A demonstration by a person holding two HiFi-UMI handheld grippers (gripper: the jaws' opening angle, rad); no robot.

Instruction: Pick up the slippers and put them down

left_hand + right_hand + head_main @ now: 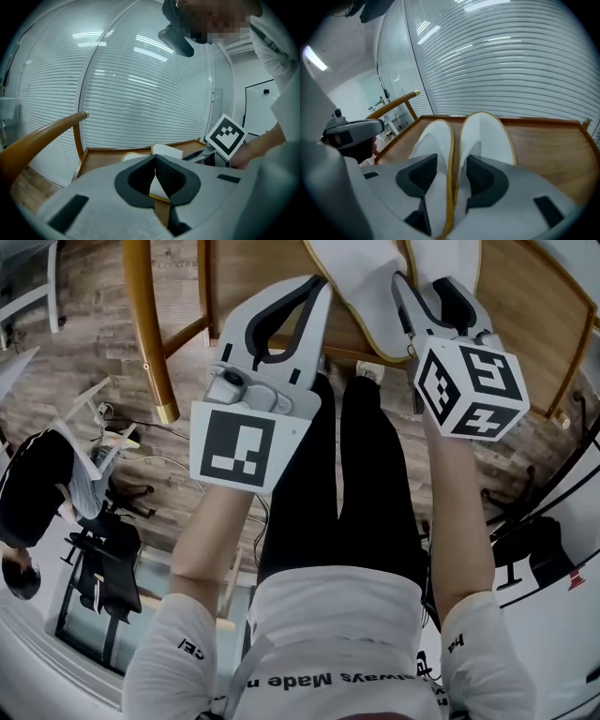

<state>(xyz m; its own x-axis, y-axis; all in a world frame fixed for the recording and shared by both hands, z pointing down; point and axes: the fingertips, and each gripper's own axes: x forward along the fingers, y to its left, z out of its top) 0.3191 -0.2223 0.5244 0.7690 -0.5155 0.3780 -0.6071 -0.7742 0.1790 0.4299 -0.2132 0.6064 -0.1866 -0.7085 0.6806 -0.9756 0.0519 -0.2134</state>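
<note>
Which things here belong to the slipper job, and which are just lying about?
Job: white slippers; wooden surface under them; right gripper, open, straddling their inner edges; left gripper, shut and empty.
Lying about: person in black; white chair; window blinds.

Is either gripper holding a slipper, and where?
Neither. The right gripper stands open astride the slippers' adjoining edges; the left gripper is shut on nothing.
</note>
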